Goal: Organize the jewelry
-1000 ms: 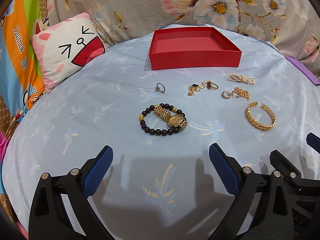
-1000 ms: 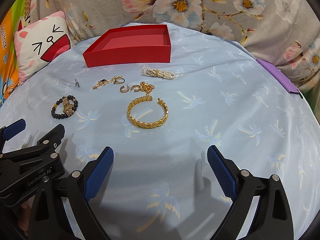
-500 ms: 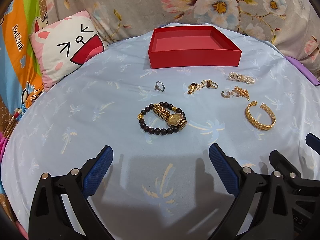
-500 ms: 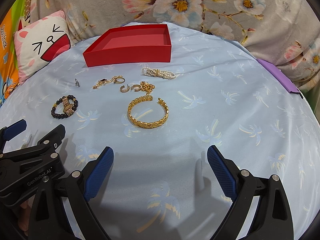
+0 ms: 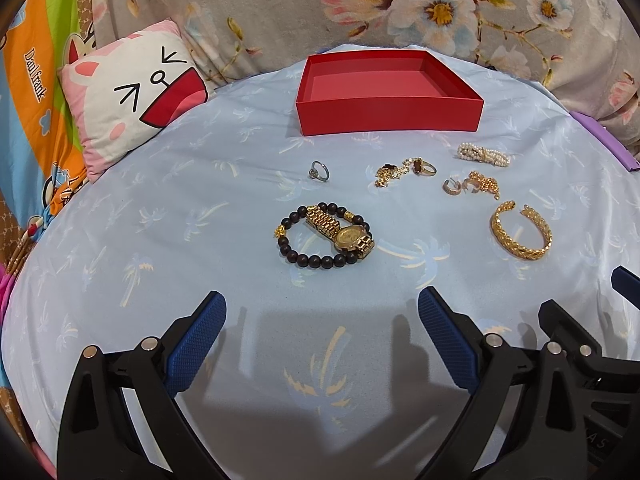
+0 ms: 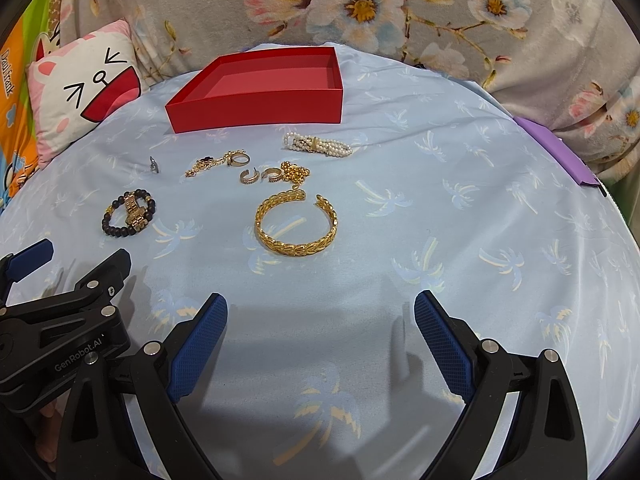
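My left hand-held gripper (image 5: 320, 316) and right hand-held gripper (image 6: 320, 316) are both wide open, holding nothing, above the light blue palm-tree bed sheet (image 5: 160, 220). The jewelry lies before the empty red cardboard box (image 5: 388, 92): a gold watch (image 5: 344, 232) partly hides the black bead bracelet (image 5: 316, 258). The thin gold chains (image 5: 390, 172) are too tangled to tell apart.

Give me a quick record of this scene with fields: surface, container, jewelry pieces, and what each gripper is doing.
surface: blue palm-print sheet
container: red box, open, nothing visible inside
jewelry: gold cuff bracelet; gold watch lying across dark bead bracelet; pearl bracelet; silver ring
left gripper: open, holding nothing
right gripper: open, holding nothing
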A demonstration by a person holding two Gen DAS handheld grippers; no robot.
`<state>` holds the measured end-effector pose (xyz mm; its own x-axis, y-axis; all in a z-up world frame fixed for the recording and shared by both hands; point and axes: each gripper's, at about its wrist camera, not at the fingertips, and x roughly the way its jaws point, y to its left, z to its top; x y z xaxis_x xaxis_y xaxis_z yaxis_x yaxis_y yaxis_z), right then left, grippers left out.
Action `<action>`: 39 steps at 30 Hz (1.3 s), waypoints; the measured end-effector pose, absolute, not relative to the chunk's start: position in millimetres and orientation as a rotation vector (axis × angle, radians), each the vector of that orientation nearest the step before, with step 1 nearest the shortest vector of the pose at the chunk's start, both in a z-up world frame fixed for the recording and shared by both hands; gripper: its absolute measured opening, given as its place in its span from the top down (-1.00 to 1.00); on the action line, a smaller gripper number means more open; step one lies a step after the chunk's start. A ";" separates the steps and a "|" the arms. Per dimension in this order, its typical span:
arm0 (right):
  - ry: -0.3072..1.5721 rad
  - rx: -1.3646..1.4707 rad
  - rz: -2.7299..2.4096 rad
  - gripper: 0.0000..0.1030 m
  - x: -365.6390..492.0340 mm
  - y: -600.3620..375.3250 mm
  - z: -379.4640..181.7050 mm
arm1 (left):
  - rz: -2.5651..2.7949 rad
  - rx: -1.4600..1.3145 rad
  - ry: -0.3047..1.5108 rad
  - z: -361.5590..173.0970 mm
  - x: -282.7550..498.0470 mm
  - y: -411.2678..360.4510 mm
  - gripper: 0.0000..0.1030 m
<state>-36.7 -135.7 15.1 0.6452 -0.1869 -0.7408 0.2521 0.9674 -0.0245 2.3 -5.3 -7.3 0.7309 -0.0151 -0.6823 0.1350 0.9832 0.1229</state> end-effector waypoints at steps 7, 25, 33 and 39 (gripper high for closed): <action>0.834 0.083 -0.251 -0.80 -35.9 -136.3 14.3 | -0.083 0.169 0.750 -11.6 2.1 -6.6 -0.83; 0.835 0.083 -0.252 -0.80 -36.0 -136.1 14.4 | -0.082 0.169 0.752 -10.7 3.4 -6.3 -0.83; 0.837 0.086 -0.249 -0.80 -35.6 -136.5 14.3 | -0.088 0.164 0.758 -12.1 2.9 -5.5 -0.83; 0.838 0.102 -0.234 -0.80 -38.3 -138.3 8.2 | -0.132 0.103 0.761 -12.4 1.2 2.9 -0.84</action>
